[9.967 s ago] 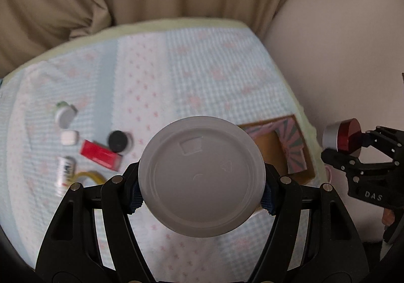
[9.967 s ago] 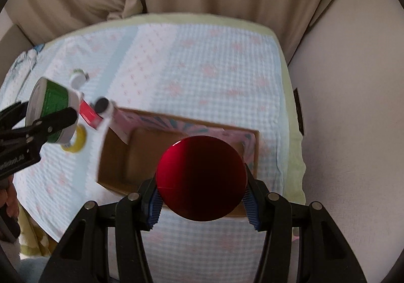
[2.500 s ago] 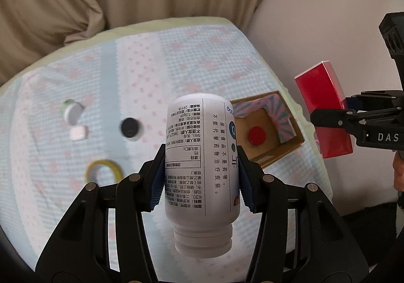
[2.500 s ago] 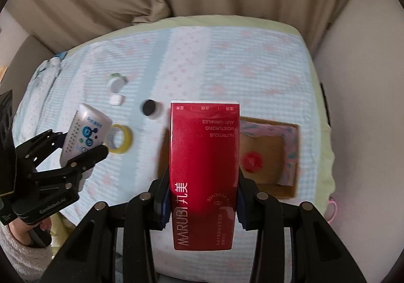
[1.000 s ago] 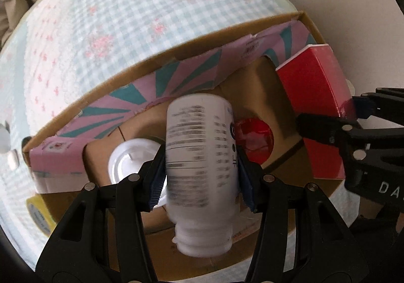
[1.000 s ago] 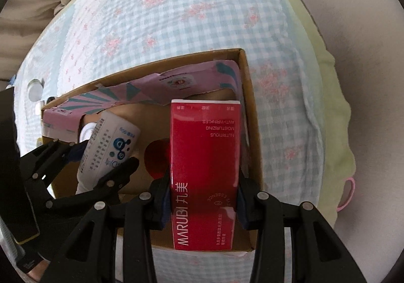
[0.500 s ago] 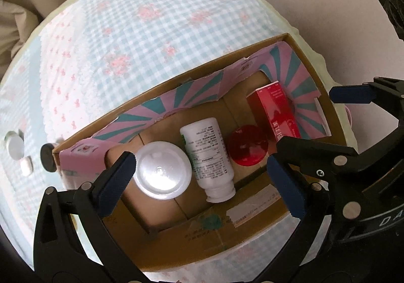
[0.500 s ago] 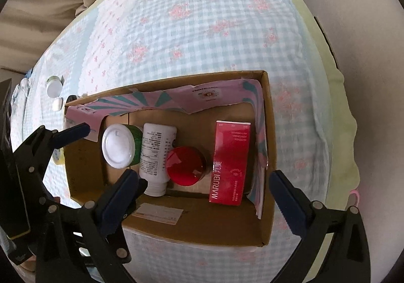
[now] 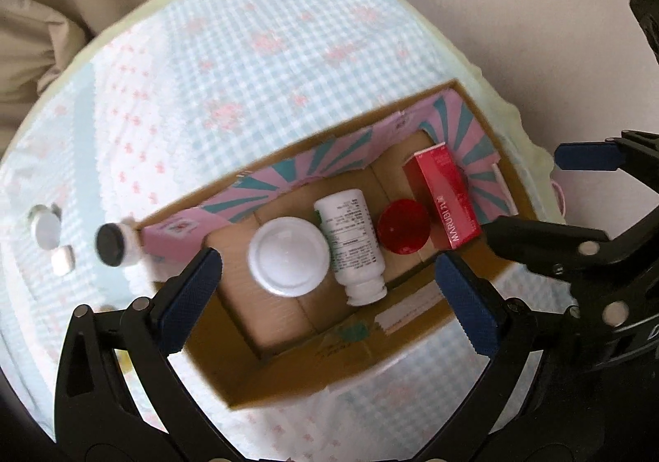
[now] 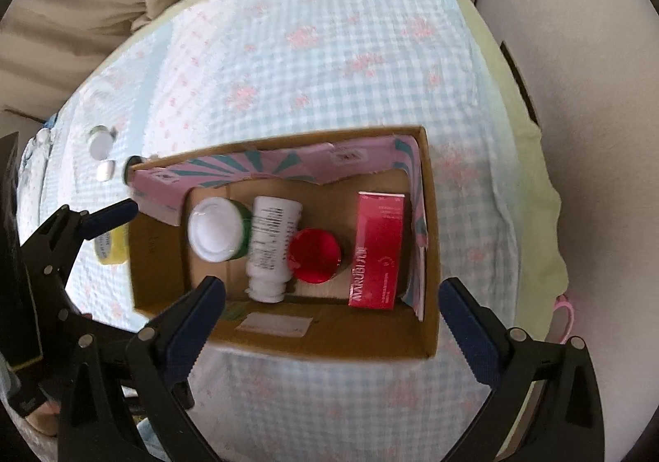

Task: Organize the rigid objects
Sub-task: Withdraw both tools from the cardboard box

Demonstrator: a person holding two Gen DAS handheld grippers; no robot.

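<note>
Both grippers spread wide and empty above the cardboard box [image 10: 428, 239]

Inside the box, four items are seen in a row: the white-lidded green jar [image 10: 216, 230] at the left, the white bottle [image 10: 269, 245] lying beside it, the red-lidded jar [image 10: 315, 249], then the red carton [image 10: 377, 249] against the right wall. The left gripper [image 9: 327, 297] and right gripper [image 10: 331, 317] are held over the box, jaws just opened fully, nothing gripped between them

Home, likely bedroom: quilted gingham floral bedspread [image 10: 329, 50], beige curtains [image 10: 103, 8], plain wall [image 9: 515, 8].
</note>
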